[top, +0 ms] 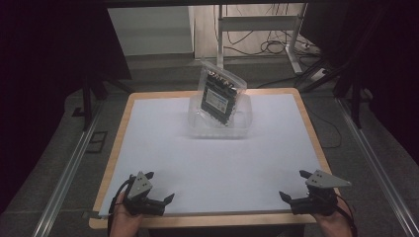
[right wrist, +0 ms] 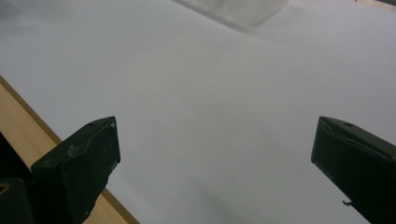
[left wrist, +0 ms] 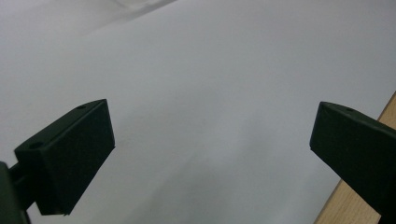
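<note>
Both tools released, jaws spread, empty: left tool (top: pixel 157 196), right tool (top: pixel 292 193) parked at near edge of white-topped desk (top: pixel 163 143). Clear plastic bag with black contents (top: pixel 221 93) leans upright in clear plastic tub (top: pixel 219 125) at far centre, well apart; mouth up, presumably for access.

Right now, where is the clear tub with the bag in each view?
High view: clear tub at centre, far side.
Left gripper view: pale edge top left, probably it.
Right gripper view: tub on top edge, right of centre.
Shared landmark: white sheet.
</note>
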`<state>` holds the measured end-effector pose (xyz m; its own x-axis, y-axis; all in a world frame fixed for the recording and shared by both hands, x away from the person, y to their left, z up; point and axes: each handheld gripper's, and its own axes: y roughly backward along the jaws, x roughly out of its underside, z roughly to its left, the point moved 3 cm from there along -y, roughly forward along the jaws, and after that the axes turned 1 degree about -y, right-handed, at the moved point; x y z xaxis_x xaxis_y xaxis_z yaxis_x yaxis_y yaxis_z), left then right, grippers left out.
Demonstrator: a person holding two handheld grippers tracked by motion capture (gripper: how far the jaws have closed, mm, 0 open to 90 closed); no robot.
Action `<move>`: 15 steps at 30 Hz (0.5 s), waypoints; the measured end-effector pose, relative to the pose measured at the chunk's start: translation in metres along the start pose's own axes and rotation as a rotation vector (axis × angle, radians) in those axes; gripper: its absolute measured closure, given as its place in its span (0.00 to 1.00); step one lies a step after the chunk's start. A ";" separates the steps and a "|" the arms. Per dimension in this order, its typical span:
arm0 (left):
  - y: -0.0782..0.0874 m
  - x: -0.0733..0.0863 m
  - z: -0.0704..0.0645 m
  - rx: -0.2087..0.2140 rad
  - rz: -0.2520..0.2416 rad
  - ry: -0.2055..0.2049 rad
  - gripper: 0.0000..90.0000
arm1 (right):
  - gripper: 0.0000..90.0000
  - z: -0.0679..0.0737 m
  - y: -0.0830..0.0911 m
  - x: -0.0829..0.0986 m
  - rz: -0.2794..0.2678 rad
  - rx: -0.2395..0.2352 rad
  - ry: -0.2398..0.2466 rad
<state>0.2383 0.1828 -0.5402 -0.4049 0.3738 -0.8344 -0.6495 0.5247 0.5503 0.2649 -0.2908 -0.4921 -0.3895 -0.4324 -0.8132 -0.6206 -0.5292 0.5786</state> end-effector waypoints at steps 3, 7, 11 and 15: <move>-0.001 0.000 0.000 0.002 0.002 -0.005 0.00 | 0.01 0.000 0.000 0.007 0.020 -0.008 -0.009; -0.002 0.001 -0.001 0.004 0.014 -0.016 0.00 | 0.01 0.001 -0.002 0.017 0.058 -0.007 -0.011; -0.003 0.001 -0.001 0.006 0.015 -0.019 0.00 | 0.01 -0.001 -0.005 0.025 0.102 -0.004 -0.021; -0.003 0.002 -0.001 0.008 0.018 -0.019 0.00 | 0.01 -0.002 -0.007 0.028 0.131 -0.002 -0.028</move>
<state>0.2387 0.1808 -0.5432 -0.4037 0.3979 -0.8238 -0.6372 0.5238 0.5653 0.2599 -0.3011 -0.5191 -0.4862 -0.4774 -0.7319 -0.5619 -0.4707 0.6803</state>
